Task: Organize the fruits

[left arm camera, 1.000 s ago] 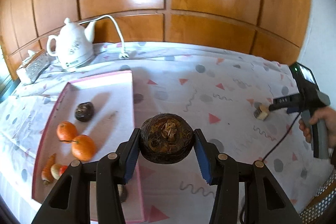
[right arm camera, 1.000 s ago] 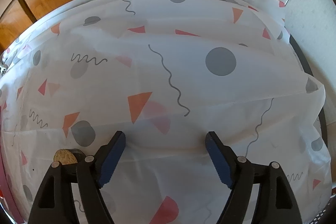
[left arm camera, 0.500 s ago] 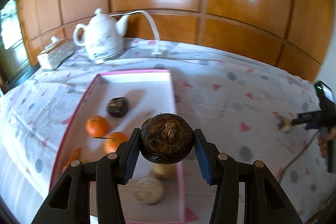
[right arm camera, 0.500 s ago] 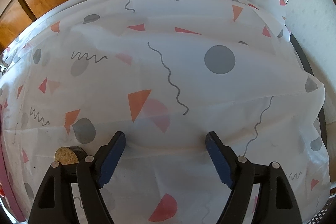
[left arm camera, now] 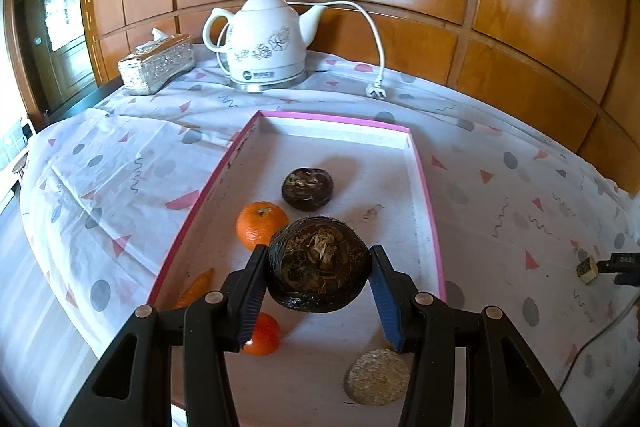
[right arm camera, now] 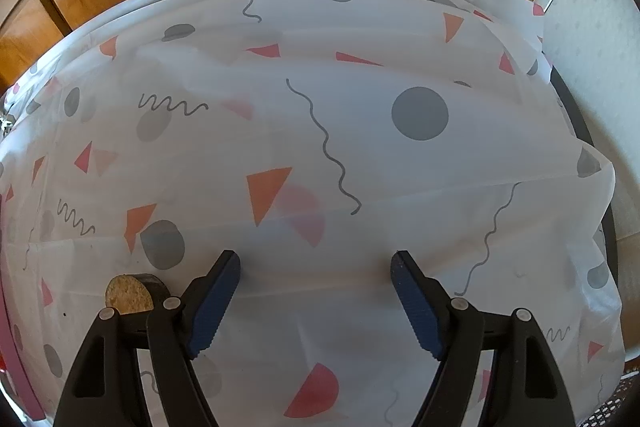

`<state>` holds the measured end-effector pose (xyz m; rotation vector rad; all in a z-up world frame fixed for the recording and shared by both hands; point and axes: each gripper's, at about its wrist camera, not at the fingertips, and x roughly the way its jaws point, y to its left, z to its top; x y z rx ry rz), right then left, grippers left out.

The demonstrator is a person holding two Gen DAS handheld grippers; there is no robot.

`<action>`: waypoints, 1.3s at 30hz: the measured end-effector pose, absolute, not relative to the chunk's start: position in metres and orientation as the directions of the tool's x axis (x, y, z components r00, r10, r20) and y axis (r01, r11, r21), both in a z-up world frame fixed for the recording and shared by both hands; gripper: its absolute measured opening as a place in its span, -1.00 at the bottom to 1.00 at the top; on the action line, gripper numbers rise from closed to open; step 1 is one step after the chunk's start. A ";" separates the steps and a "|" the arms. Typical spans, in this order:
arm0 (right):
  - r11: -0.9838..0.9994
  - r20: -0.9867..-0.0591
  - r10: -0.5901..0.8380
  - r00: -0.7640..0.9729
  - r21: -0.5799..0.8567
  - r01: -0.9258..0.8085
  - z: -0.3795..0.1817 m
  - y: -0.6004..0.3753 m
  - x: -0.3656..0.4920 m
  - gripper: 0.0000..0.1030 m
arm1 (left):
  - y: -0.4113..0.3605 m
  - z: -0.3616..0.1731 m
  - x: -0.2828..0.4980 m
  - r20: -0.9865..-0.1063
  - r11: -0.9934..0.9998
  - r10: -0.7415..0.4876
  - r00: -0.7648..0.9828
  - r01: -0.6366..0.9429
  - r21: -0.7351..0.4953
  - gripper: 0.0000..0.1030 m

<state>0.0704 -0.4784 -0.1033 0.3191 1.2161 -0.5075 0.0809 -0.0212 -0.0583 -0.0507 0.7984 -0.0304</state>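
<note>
Your left gripper (left arm camera: pixel 318 269) is clamped on a dark brown round fruit (left arm camera: pixel 318 265), both blue pads pressed to its sides — it sits at lower centre of the left wrist view, above the pink-rimmed tray (left arm camera: pixel 425 183). In the tray: a second dark fruit (left arm camera: pixel 307 187) at centre, a tangerine (left arm camera: pixel 261 225) just left of it, another tangerine (left arm camera: pixel 264 335) at lower left partly behind your gripper finger, an orange carrot-like piece (left arm camera: pixel 196 287) by the left rim, and a pale round slice (left arm camera: pixel 378 377) at lower right. A white kettle (left arm camera: pixel 266 43) and a tissue box (left arm camera: pixel 158 63) stand on the tabletop (left arm camera: pixel 120 163) at upper left.

Your right gripper (right arm camera: pixel 316 279) stands wide open with nothing between its jaws — pointed down at the patterned cloth (right arm camera: pixel 360 155). A tan-faced dark piece (right arm camera: pixel 130 293) lies at lower left of that view, just beside the gripper's left finger.
</note>
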 end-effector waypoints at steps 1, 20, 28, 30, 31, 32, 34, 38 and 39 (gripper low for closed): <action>0.846 -0.946 -0.200 0.257 -0.034 0.532 -0.103 -0.478 0.070 0.53 | -0.019 -0.058 0.081 -0.713 0.999 -0.037 0.700 -0.001 -0.053 -0.03; 0.849 -0.943 -0.210 0.259 -0.044 0.527 -0.108 -0.471 0.072 0.53 | 0.005 -0.075 0.094 -0.753 0.990 0.002 0.658 -0.107 -0.091 -0.01; 0.849 -0.943 -0.211 0.259 -0.045 0.527 -0.109 -0.473 0.072 0.53 | 0.004 -0.075 0.092 -0.750 0.991 -0.001 0.661 -0.102 -0.091 0.13; 0.849 -0.943 -0.210 0.259 -0.044 0.527 -0.109 -0.473 0.072 0.53 | 0.005 -0.074 0.091 -0.749 0.990 -0.011 0.663 -0.099 -0.102 0.17; 0.849 -0.943 -0.210 0.259 -0.044 0.527 -0.109 -0.473 0.072 0.53 | 0.006 -0.073 0.090 -0.746 0.990 -0.011 0.666 -0.100 -0.104 0.20; 0.849 -0.943 -0.211 0.259 -0.045 0.526 -0.109 -0.473 0.072 0.53 | 0.005 -0.071 0.089 -0.741 0.989 -0.011 0.672 -0.100 -0.105 0.26; 0.850 -0.942 -0.212 0.259 -0.047 0.525 -0.109 -0.473 0.072 0.53 | 0.004 -0.067 0.087 -0.729 0.990 -0.009 0.684 -0.097 -0.103 0.29; 0.850 -0.942 -0.212 0.259 -0.047 0.525 -0.110 -0.473 0.072 0.53 | 0.003 -0.060 0.083 -0.717 0.990 -0.004 0.697 -0.099 -0.102 0.29; 0.850 -0.942 -0.212 0.259 -0.047 0.525 -0.110 -0.473 0.072 0.53 | 0.004 -0.057 0.082 -0.713 0.989 -0.005 0.701 -0.101 -0.105 0.30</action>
